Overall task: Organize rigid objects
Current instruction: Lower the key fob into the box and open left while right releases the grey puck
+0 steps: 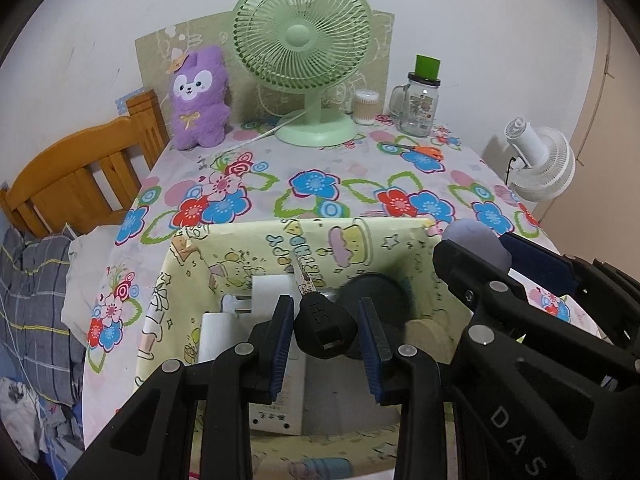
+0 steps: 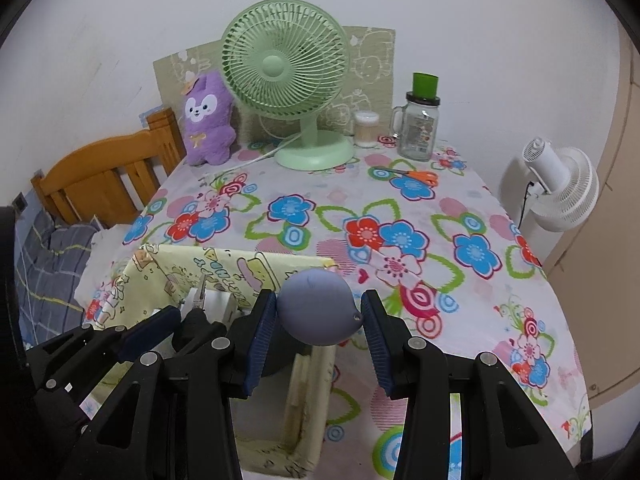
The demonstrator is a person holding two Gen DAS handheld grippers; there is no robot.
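**Key and purple ball held over the yellow box**

Box (image 1: 280,248) of yellow cartoon-print fabric sits at the near edge of the flowered tablecloth (image 1: 360,168), open at the top. Inside it lie a white block (image 1: 276,288), a black round disc (image 1: 376,292) and a beige piece (image 1: 428,332).

Above the box, the left gripper (image 1: 326,332) has its blue pads closed against the black head of a key (image 1: 324,320). The key's long axis runs away from the camera: head near, metal blade pointing forward and slightly left toward the box's far wall.

The right gripper (image 2: 318,320) hangs over the box's right wall, its pads on either side of a purple ball (image 2: 316,306). The left pad touches the ball; on the right a small nub meets the pad, so it looks clamped.

At the far end of the table stand a green fan (image 1: 302,40), a purple plush toy (image 1: 200,96), a glass jar (image 1: 420,100) and orange scissors (image 1: 420,150).
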